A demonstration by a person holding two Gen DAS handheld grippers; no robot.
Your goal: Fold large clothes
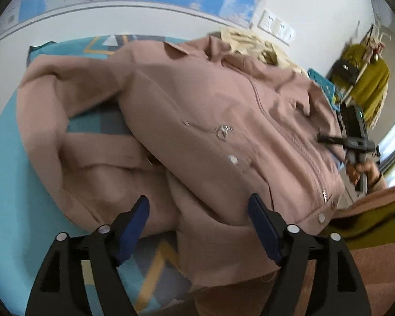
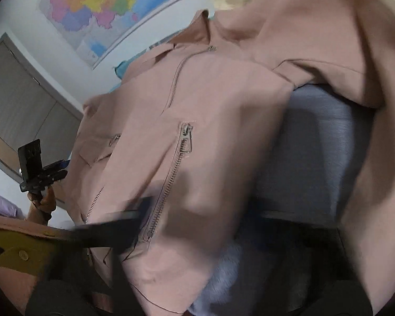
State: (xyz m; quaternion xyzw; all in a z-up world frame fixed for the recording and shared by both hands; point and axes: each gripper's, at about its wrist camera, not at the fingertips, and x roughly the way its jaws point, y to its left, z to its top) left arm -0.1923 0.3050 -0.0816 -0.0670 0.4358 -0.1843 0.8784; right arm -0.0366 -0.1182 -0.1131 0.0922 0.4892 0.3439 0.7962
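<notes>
While the pink jacket (image 1: 197, 121) lies spread front-up on the blue patterned mat (image 1: 10, 173), the left gripper (image 1: 197, 226) hovers over its hem, fingers apart and empty. The right gripper (image 2: 134, 226), badly blurred, is closed at the jacket's zip (image 2: 171, 173); whether it pinches cloth cannot be told. A map (image 2: 97, 8) hangs behind.

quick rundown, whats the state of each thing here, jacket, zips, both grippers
pink jacket: spread front up on the patterned mat, unfolded, one sleeve bent across beside the body
main zip: closed
pocket zip: closed
left gripper: open, jaws over the jacket hem, not pressing on it
right gripper: blurred in its own view, shut; whether cloth is between the jaws cannot be told
yellow garment: crumpled behind the jacket
</notes>
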